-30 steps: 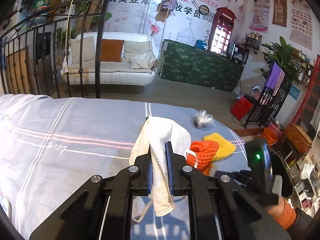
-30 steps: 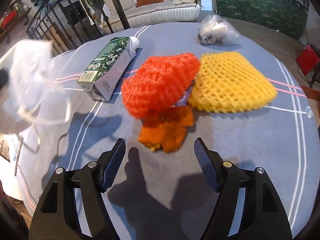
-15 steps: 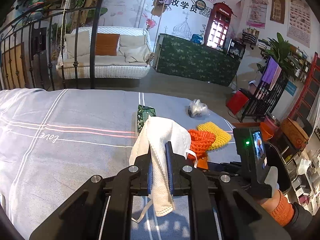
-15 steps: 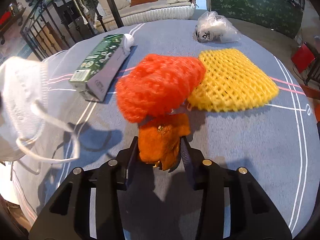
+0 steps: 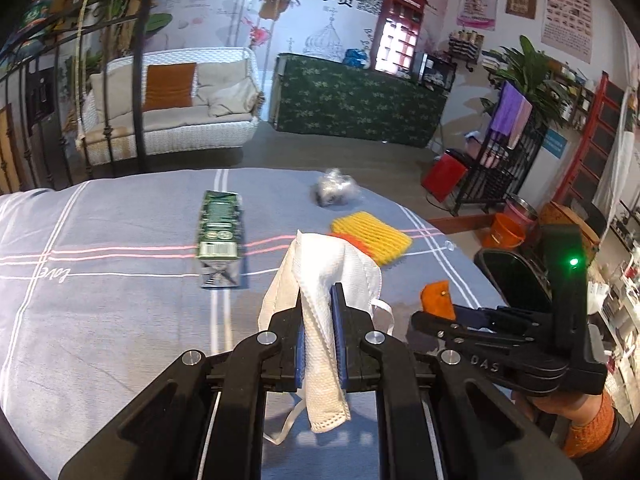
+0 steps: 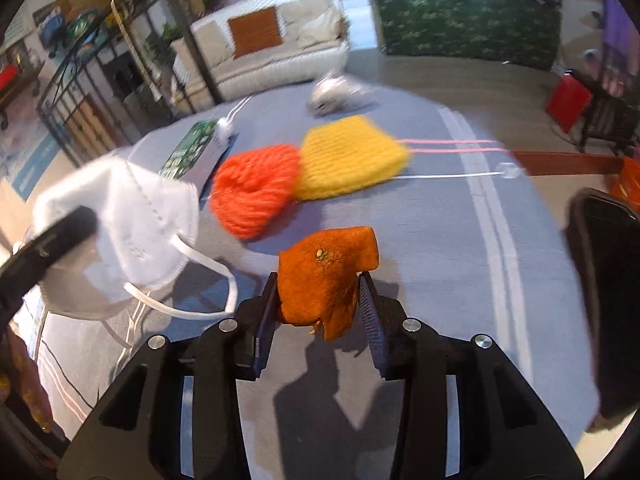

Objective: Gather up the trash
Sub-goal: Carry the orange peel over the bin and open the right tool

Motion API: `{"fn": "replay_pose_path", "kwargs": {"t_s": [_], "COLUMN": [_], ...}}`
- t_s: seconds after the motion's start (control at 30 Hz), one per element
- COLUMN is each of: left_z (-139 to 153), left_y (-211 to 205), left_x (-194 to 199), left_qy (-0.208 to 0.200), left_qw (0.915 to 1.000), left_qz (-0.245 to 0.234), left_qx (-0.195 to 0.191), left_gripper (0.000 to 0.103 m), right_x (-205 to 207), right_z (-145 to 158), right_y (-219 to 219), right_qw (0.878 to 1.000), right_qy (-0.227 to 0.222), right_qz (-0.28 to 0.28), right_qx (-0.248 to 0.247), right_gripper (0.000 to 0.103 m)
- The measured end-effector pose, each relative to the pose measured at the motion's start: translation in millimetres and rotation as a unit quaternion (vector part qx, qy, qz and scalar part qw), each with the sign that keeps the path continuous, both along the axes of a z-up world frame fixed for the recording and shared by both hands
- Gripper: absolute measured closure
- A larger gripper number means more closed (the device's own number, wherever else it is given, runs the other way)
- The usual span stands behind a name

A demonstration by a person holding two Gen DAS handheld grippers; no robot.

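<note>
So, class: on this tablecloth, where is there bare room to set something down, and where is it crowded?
Bare cloth lies left of the green carton, around the "love" lettering. Another free strip runs between the yellow net and the black bin, crossed by white stripes. It is crowded mid-table: carton, orange net, yellow net and plastic bag cluster there.

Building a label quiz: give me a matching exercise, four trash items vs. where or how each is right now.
Items:
1. white face mask
2. orange peel
3. green carton
4. yellow foam net

States:
A. lying on the tablecloth, touching the orange foam net
B. clamped in the right gripper
C. lying alone on its side
D. clamped in the left gripper

Pairs: 1-D, 2-B, 3-C, 4-A
</note>
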State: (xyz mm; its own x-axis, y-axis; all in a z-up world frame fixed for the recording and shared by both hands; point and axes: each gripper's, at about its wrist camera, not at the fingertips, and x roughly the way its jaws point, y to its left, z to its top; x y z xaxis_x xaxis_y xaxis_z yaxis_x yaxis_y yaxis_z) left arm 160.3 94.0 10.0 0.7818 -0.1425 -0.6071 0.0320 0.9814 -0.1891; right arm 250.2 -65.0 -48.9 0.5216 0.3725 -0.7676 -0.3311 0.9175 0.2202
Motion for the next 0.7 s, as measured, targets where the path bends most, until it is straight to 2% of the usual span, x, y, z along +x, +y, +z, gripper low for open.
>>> {"fn": "replay_pose_path", "kwargs": {"t_s": [0.23, 0.4, 0.7], "left_z": [-2.6, -6.0, -9.0], "left_y": [-51.7, -85.9, -145.7], "left_x": [8.7, 18.3, 37.4], "left_qy": [0.000, 0.005, 0.002], "left_qw": [0.9980, 0.9943, 0.9844], "left_qz": [-0.063, -0.106, -0.176], "left_qx": [0.006, 0.002, 0.006], "left_gripper": [0.091, 0.091, 0.091], "right_x": [-27.9, -47.4, -57.0], "right_z": [11.1, 16.5, 11.8], "right_y": [-67.1, -122.3, -209.3], "right_qw": [0.996, 0.990, 0.971], "right_qy": [-0.044, -0.065, -0.068], "right_qz": [-0.072, -0.128, -0.226], "right_qx": [-0.007, -0.015, -0.030], "right_gripper": [0.063, 0.063, 0.063]}}
